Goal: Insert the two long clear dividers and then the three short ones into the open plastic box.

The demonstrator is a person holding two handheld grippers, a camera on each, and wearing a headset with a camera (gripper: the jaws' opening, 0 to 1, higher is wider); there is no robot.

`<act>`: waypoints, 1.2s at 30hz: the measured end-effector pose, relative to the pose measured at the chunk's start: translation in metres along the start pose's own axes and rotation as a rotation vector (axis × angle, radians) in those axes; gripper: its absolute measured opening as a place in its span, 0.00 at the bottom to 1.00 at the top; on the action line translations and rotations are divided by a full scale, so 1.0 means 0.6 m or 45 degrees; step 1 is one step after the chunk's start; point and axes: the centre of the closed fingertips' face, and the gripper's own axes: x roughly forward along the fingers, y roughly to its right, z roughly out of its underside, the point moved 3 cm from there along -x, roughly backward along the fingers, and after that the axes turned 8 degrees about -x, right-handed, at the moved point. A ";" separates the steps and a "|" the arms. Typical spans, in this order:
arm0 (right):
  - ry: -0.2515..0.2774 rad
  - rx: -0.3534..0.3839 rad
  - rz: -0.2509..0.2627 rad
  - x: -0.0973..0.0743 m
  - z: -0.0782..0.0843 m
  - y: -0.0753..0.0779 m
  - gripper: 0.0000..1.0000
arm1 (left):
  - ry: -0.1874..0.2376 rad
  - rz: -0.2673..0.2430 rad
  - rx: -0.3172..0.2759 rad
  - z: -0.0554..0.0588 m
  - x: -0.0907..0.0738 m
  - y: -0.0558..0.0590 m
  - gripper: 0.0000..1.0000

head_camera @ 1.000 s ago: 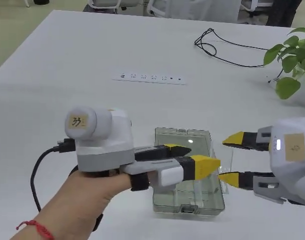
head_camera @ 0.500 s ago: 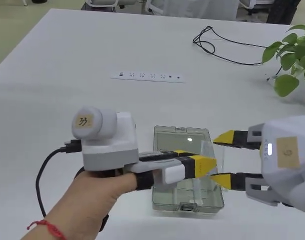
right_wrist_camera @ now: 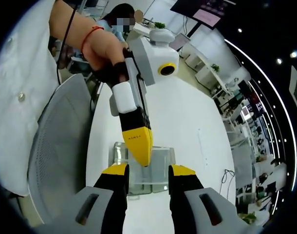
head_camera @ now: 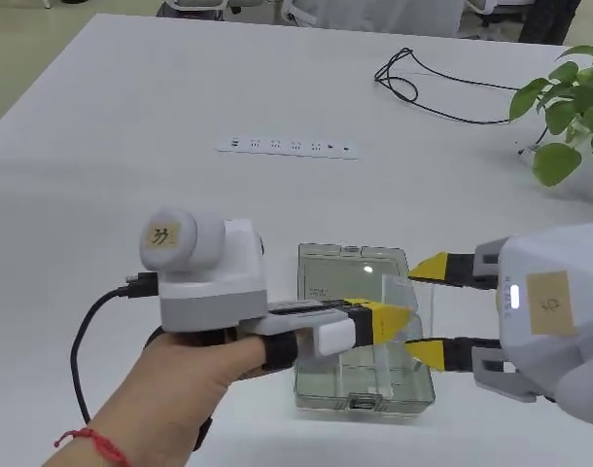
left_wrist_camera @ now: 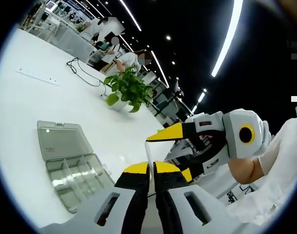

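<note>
Over the last second the right tongs (right_wrist_camera: 149, 171) have closed in on the left tongs (left_wrist_camera: 152, 168). Their two yellow tips, which stood just off the end of the left pair, now sit one to each side of it. The left tongs have hardly shifted. They are pinched tight on a clear divider (left_wrist_camera: 148, 152), whose thin edge rises from between their tips and reaches into the gap of the right pair. The right tongs are spread wide and grip nothing; they do not touch the divider yet.

I read this as a handover or a two-point hold being set up, so that the sheet can be steadied before it goes down. That piece is therefore not yet seated, and the task remains short of done.

The open plastic box (head_camera: 321, 389) lies directly under both sets of tips, below the held sheet, with its lid (head_camera: 350, 263) folded flat on the far side of the tongs. In the left gripper view faint lines cross the inside of the box, and they look like dividers already standing there. Clear plastic against clear plastic makes this hard to judge, so I cannot count them, nor tell whether the held piece is a long or a short one
</note>
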 end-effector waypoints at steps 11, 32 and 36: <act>-0.004 -0.019 0.002 0.002 0.000 0.001 0.33 | 0.016 -0.006 -0.040 0.000 -0.001 -0.003 0.00; 0.311 0.315 -0.242 -0.033 -0.005 0.016 0.27 | -0.124 0.083 0.499 0.027 -0.016 0.013 0.00; 0.369 0.403 -0.369 -0.036 -0.006 0.007 0.24 | -0.132 0.137 0.613 0.034 -0.019 0.024 0.00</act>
